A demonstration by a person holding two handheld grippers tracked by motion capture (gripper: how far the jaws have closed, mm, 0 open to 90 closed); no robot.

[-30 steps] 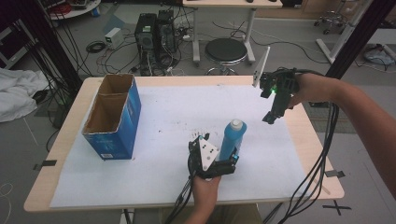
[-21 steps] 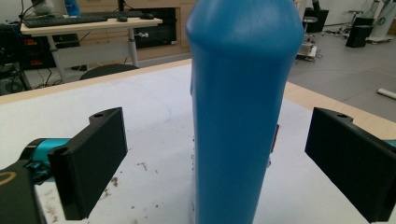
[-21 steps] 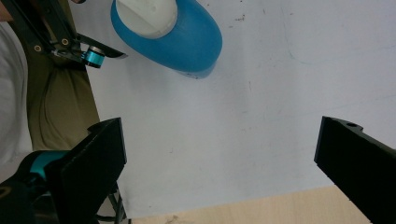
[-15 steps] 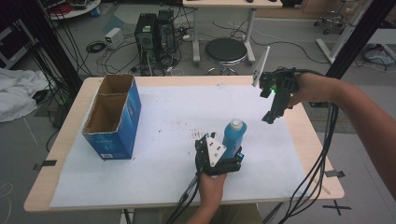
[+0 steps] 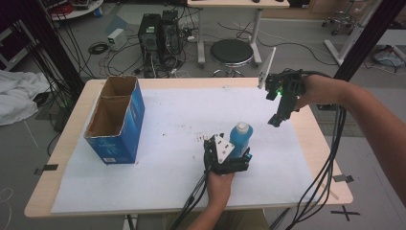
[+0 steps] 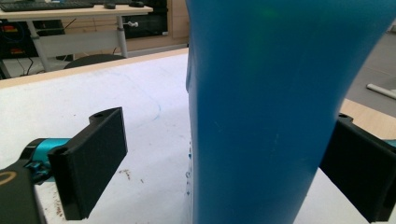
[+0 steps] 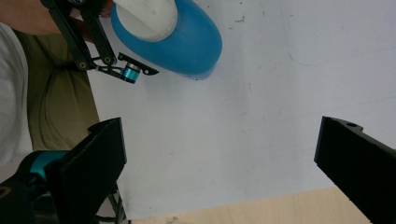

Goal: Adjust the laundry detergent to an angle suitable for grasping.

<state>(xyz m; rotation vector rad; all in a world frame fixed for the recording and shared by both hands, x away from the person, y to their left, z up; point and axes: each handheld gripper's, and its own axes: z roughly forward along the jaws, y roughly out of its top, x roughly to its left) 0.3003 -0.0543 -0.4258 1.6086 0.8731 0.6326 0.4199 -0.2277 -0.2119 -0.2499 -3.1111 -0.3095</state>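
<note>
Left gripper view had the left gripper [image 6: 224,154] with jaws spread around the tall blue plastic bottle with a white cap [image 5: 240,138], one jaw clearly apart from it. It stood upright at mid-frame on the white paper-covered table [image 5: 167,124]. Smooth, probably slippery and top-heavy; mid-body looked the safest hold. The right gripper [image 5: 276,120] hung spread wide at upper right.

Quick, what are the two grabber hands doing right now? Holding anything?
Left gripper: open, jaws around the tall blue plastic bottle with a white cap, one jaw clearly apart from it.
Right gripper: open, holding nothing.
</note>
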